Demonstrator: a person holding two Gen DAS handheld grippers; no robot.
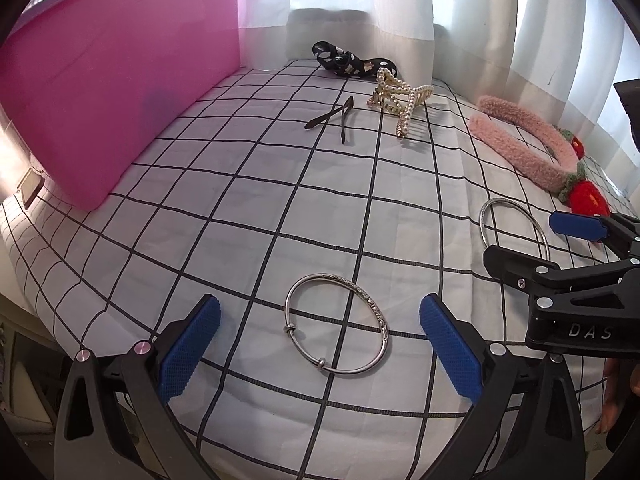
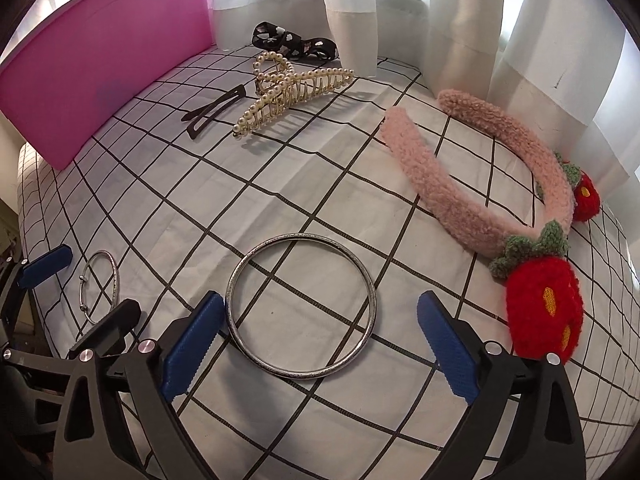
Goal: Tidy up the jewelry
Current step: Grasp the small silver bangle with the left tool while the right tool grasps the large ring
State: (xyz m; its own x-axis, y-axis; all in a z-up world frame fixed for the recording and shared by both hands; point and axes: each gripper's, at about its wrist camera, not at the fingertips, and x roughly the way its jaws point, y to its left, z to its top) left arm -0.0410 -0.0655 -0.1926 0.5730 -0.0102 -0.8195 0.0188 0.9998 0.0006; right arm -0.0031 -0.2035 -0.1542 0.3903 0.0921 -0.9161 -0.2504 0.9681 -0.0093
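Step in hand, as judged: approach to the first pick-ups; nothing is gripped yet.

The left tool (image 1: 320, 344) is spread wide and empty. The beaded bangle (image 1: 337, 325) lies flat on the checked bed sheet (image 1: 224, 184), between the pads (image 1: 188, 350) and apart from both. The right tool (image 2: 320, 340) is likewise spread and empty. The plain bangle (image 2: 301, 306) lies flat between its fingers; the left pad appears to touch or nearly touch the rim, while the right pad is apart.

Both bangles are rings with no real long axis. The two beads of the beaded bangle sit on its near-left arc.

Further back lie a black clip (image 2: 214, 112), a pearl claw clip (image 2: 286, 88) with its long axis running from near-left to far-right in the right view, a black scrunchie (image 2: 294, 42), and a pink headband (image 2: 480, 184) whose open ends point away from the tools. The pink bin (image 1: 112, 92) stands at far left, the likely destination.

Next move: lower each tool, close on one side of the rim, lift. A flat thin ring may slip on the soft sheet.
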